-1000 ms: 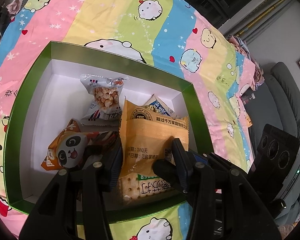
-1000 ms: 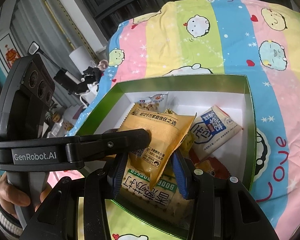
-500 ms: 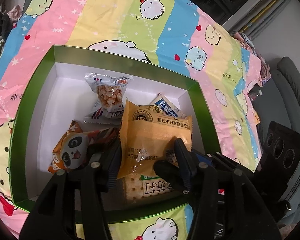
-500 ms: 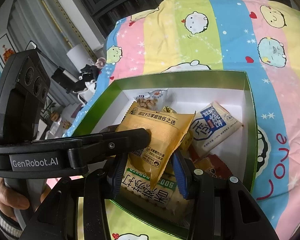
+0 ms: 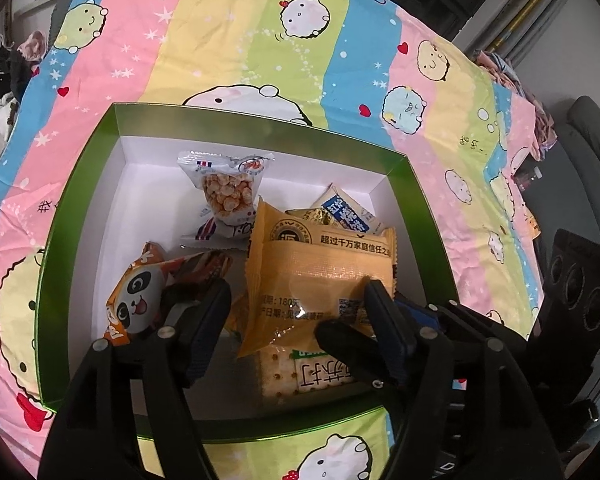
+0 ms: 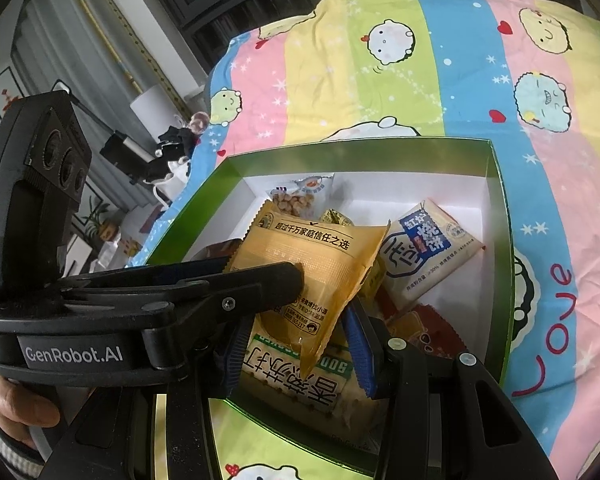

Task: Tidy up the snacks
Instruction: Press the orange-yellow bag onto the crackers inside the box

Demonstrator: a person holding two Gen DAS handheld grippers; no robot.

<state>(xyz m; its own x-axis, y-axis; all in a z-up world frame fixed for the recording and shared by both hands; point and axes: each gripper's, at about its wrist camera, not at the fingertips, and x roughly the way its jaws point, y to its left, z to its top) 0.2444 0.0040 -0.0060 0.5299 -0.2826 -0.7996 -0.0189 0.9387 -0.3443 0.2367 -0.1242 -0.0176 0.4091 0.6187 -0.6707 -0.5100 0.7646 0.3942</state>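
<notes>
A green box (image 5: 260,120) with a white inside sits on a striped cartoon blanket and holds several snack packs. An orange pack (image 5: 320,276) leans on a cracker pack (image 5: 300,372) near the front wall. My left gripper (image 5: 296,292) straddles the orange pack with its jaws opening; the left pad stands clear of it. In the right wrist view one of the left gripper's fingers (image 6: 276,280) lies across the orange pack (image 6: 312,256). My right gripper (image 6: 296,328) is shut on the cracker pack (image 6: 292,384), its blue pads against both sides.
Also in the box are a panda pack (image 5: 136,292), a clear pack of round nuts (image 5: 228,196) and a blue-and-white pack (image 6: 428,248). A person's hand (image 6: 16,404) holds the left gripper. Furniture and clutter stand beyond the blanket's left edge.
The left gripper's jaws have spread apart and its left pad has come off the orange pack. The orange pack stays leaning where it was. The right gripper has not moved.
</notes>
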